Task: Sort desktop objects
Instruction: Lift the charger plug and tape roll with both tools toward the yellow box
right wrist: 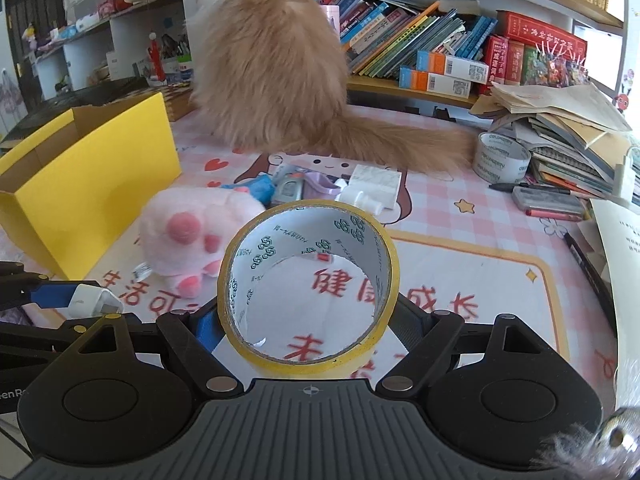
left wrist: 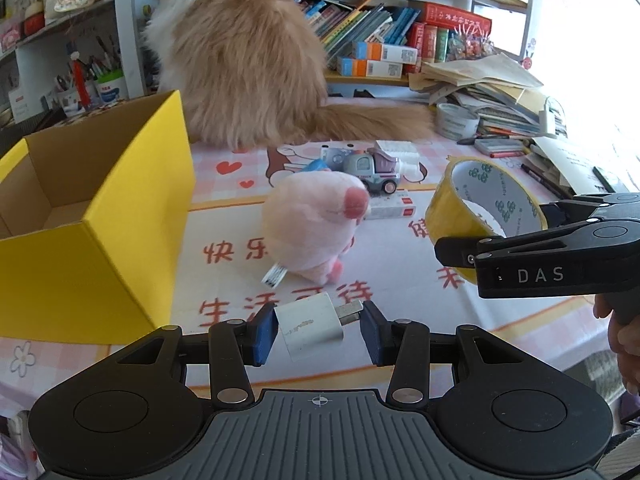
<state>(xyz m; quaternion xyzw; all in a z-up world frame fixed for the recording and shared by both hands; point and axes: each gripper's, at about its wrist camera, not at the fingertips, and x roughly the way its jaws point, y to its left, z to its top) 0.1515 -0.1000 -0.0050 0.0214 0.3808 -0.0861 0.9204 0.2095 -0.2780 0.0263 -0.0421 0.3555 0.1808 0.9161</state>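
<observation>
My left gripper (left wrist: 319, 330) is shut on a white USB charger plug (left wrist: 310, 326), held above the mat; the same plug (right wrist: 94, 300) shows at the left edge of the right wrist view. My right gripper (right wrist: 306, 330) is shut on a yellow tape roll (right wrist: 308, 284), lifted off the mat; in the left wrist view that roll (left wrist: 480, 208) hangs at the right. An open yellow box (left wrist: 96, 216) stands to the left. A pink plush toy (left wrist: 316, 224) sits between the box and the roll.
A fluffy orange cat (left wrist: 244, 52) sits at the back of the desk, tail stretched right. Behind the plush lie a toy truck (left wrist: 372, 168), a small white box (left wrist: 392, 208) and other small items. A grey tape roll (right wrist: 502, 156), pens and stacked books crowd the right.
</observation>
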